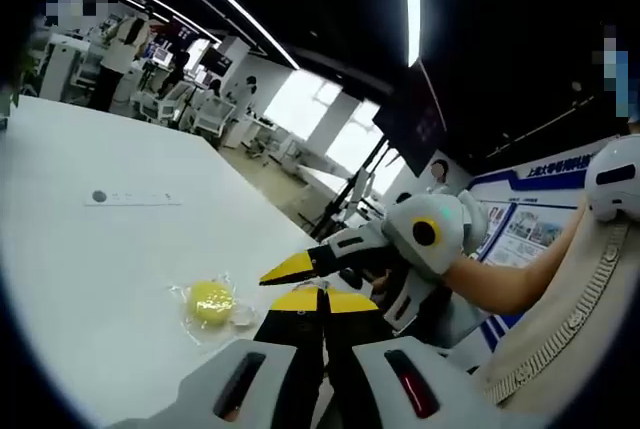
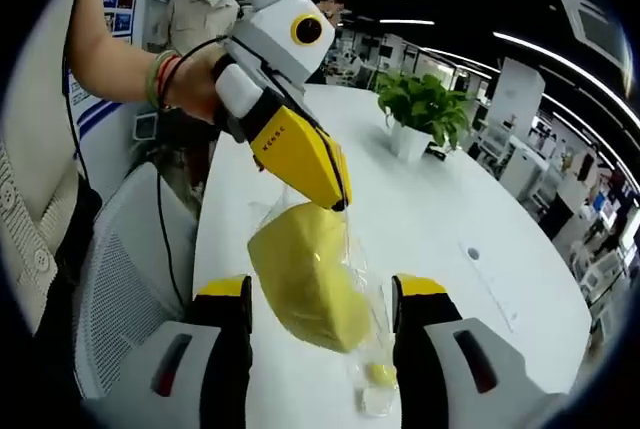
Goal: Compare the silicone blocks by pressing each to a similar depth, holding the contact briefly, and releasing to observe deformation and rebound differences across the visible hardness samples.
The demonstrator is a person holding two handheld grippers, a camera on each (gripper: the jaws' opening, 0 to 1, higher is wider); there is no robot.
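Note:
A yellow silicone block (image 2: 305, 279) in a clear plastic bag hangs just above the white table (image 2: 440, 209). My left gripper (image 2: 338, 197) comes down from the upper left and is shut on the top of that bag. My right gripper (image 2: 322, 294) is open, one jaw on each side of the block, and I cannot tell whether they touch it. On the table below lies a small yellow ball (image 2: 380, 374) in its own bag. In the left gripper view that ball (image 1: 210, 301) lies left of my shut left gripper (image 1: 323, 297), with the right gripper (image 1: 305, 271) just beyond.
A potted green plant (image 2: 425, 109) stands further along the table. A grey mesh chair (image 2: 130, 279) is at the table's near edge. A thin paper strip (image 1: 130, 199) lies on the table (image 1: 100, 249). A person's arm (image 1: 520, 269) holds the right gripper.

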